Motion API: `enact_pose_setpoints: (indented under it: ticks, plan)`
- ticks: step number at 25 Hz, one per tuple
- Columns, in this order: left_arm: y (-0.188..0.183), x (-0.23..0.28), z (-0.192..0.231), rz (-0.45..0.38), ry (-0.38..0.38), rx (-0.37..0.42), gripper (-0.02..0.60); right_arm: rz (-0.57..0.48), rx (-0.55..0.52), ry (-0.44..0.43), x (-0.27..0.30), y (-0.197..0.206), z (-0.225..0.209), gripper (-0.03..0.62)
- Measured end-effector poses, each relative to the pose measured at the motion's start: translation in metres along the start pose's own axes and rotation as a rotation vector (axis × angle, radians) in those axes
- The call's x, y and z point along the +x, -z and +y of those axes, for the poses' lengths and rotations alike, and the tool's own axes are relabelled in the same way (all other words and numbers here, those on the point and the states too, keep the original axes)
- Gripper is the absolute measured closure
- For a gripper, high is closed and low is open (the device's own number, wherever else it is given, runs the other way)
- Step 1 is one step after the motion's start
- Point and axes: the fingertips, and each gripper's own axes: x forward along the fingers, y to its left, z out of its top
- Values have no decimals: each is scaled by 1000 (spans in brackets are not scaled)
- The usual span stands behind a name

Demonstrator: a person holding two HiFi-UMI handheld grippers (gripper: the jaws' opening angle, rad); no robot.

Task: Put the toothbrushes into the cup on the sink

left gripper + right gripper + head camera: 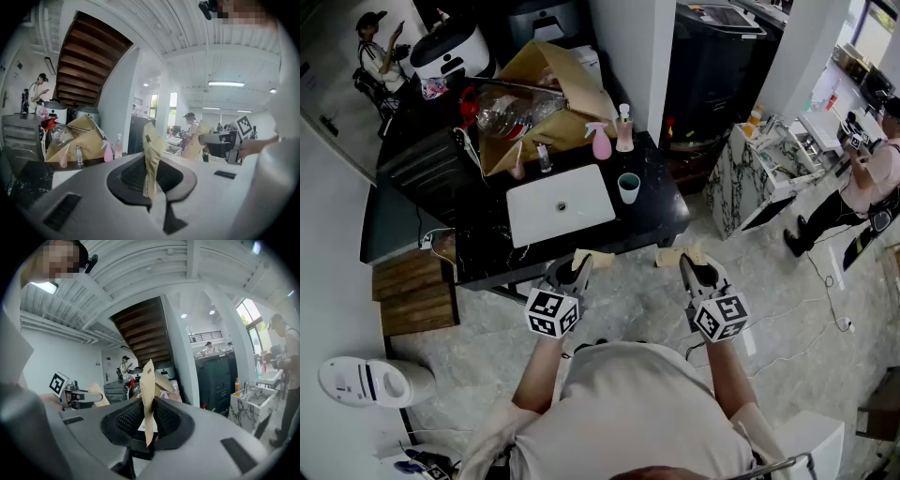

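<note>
Our left claw (579, 269) and right claw (692, 269) each clench a paper packet (592, 257), presumably toothbrushes, for carrying to the cup (628, 187) well ahead.

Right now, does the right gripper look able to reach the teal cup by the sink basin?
Probably yes. The teal cup stands open-topped near the black counter's front edge, with nothing between it and the right gripper, which is shut on a tan paper packet.
</note>
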Motion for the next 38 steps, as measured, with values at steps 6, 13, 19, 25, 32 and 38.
enact_pose_setpoints:
  ticks: [6,13,19,25,32,38]
  plan:
    - [2,0,0,3,-4,2,546,-3,-4,-5,0,-1,-1,519]
    - [4,-2,-5,10,-10,6,546,-1,-1,-17,-2,0,0,519]
    - [8,-1,-10,14,-27,1,546,-9,32,-34,-3,-1,-7,519]
    - [10,4,-15,13,-58,-4,546,-17,40,-63,-2,-2,-18,519]
    - [11,13,-26,0,-91,-7,546,-19,38,-101,-2,0,-32,519]
    - [13,21,-25,1,-111,-12,546,-10,54,-115,6,3,-45,519]
